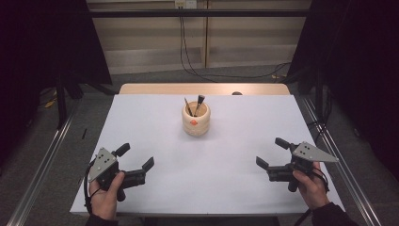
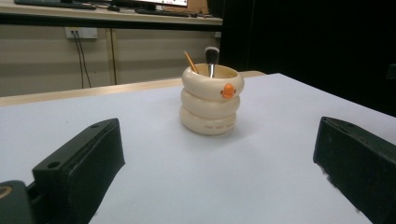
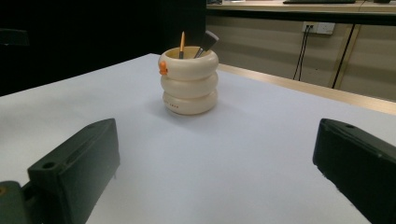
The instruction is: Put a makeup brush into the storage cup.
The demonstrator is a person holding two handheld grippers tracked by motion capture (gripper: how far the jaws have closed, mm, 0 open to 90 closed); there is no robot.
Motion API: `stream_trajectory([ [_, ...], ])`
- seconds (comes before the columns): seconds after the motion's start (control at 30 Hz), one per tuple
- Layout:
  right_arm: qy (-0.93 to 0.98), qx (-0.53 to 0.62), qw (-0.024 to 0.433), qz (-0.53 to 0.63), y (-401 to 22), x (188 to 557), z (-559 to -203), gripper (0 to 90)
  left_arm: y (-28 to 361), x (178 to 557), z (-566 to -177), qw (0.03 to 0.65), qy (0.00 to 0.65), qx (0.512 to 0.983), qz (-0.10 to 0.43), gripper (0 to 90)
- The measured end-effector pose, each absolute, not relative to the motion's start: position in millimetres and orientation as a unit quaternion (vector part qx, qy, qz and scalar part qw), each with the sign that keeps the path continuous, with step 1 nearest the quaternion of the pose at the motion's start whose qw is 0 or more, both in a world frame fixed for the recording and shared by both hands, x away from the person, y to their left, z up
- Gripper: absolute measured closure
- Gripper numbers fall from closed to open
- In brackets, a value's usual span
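high view: cream ringed holder (image 1: 195,120) stands upright at table (image 1: 141,122) centre-back, pencil (image 1: 187,107) and brush (image 1: 199,102) inside. left gripper (image 1: 138,157) and right gripper (image 1: 273,154) near front corners, jaws wide, holding nothing, well apart from holder.

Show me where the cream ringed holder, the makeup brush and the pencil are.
cream ringed holder (image 2: 208,109), left gripper view, on its middle ring.
makeup brush (image 2: 211,54), left gripper view, on the dark bristle head above the rim.
pencil (image 3: 181,43), right gripper view, on the orange shaft sticking up out of the holder.
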State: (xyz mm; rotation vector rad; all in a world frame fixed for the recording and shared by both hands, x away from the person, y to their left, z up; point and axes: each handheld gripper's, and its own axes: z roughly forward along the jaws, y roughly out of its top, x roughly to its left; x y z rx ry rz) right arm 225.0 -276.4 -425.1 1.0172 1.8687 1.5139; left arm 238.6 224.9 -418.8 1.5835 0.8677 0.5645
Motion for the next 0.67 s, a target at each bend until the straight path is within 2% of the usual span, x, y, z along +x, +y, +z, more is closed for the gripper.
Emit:
stream_trajectory([
  [0.27,0.692,0.375,0.269,0.555,-280.4,218.7,-427.9,0.4,225.2,230.6,-422.5,0.583,0.360,0.682,0.257,1.7],
  [0.67,0.689,0.380,0.272,0.555,-282.6,219.1,-431.5,0.6,226.7,231.8,-427.8,0.583,0.364,0.680,0.253,1.7],
])
